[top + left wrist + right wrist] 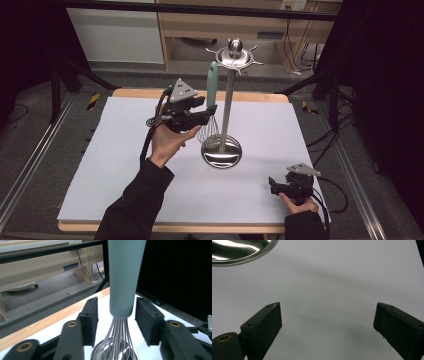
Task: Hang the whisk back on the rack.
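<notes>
A whisk with a pale teal handle hangs upright from the top ring of a steel utensil stand, its wires just above the stand's round base. My left gripper is held up at the lower end of the handle. In the left gripper view the handle stands between the two pads with a gap showing on the left side, so the left gripper is open around it. My right gripper rests low on the table's front right, open and empty.
A white sheet covers the wooden table. The stand's shiny base lies ahead and to the left in the right gripper view. Black frame legs, cables and a wooden cabinet stand beyond the table's far edge.
</notes>
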`<action>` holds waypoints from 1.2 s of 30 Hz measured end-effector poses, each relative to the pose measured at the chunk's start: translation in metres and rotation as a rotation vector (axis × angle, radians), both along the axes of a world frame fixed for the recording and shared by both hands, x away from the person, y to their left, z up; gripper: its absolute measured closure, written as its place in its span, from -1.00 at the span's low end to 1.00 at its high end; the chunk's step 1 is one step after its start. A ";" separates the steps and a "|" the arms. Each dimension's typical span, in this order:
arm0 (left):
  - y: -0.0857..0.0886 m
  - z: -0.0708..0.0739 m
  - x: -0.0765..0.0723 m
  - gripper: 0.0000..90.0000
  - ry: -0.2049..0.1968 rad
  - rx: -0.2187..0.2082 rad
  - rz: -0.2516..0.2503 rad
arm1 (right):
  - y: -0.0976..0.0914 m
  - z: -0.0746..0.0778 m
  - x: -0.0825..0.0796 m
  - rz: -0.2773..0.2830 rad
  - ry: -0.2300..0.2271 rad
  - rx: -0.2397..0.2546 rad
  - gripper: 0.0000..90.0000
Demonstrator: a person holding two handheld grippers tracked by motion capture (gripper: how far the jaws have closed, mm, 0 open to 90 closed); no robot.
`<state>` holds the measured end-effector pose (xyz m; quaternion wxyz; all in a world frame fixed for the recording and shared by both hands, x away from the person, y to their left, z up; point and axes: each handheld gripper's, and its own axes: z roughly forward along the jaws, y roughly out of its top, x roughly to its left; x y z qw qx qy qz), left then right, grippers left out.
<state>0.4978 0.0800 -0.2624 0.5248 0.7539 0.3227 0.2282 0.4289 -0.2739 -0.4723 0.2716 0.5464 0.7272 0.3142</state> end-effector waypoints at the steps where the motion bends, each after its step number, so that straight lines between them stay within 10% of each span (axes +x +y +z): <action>1: 0.000 0.000 0.000 0.10 0.000 0.000 0.000 | 0.000 0.000 0.000 0.000 0.000 0.000 -0.81; 15: 0.022 -0.021 -0.010 -0.13 0.001 0.004 -0.028 | 0.000 0.000 0.000 -0.005 0.000 -0.006 -0.81; 36: 0.069 -0.097 -0.027 -0.24 0.070 0.078 0.047 | 0.000 -0.002 -0.001 -0.015 0.007 -0.028 -0.81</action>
